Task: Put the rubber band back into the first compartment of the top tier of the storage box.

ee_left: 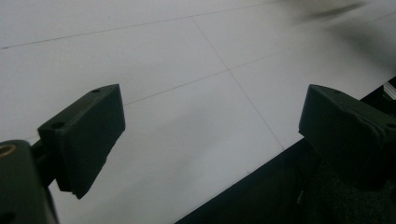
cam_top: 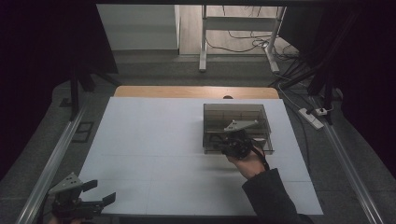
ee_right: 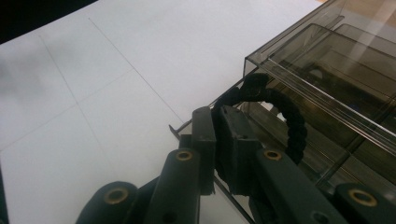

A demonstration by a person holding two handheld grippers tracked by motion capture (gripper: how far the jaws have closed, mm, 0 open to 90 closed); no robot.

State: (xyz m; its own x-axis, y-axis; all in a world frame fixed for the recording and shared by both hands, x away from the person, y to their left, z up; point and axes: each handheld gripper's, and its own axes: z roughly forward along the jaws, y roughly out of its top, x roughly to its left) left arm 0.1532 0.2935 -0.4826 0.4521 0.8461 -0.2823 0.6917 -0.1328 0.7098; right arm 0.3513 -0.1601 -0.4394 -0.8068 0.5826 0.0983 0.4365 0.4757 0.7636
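At about 3 o'clock on the white surface [cam_top: 154, 154] the right gripper [ee_right: 215, 140] pinches a black hair tie [ee_right: 285, 116] between its fingers at the smoky clear box [cam_top: 236, 128], seemingly to stow it; the left gripper [cam_top: 95, 193] idles at 7 o'clock, fingers spread.

Box [cam_top: 236, 127] on table [cam_top: 154, 154], right-center; hair tie [ee_right: 285, 114] at its near edge.

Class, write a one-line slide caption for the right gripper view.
Right gripper shut on a black braided loop beside a smoky clear plastic box on the white table.

A lab: black curtains [cam_top: 42, 46], floor cables [cam_top: 243, 44], power strip [cam_top: 312, 117].
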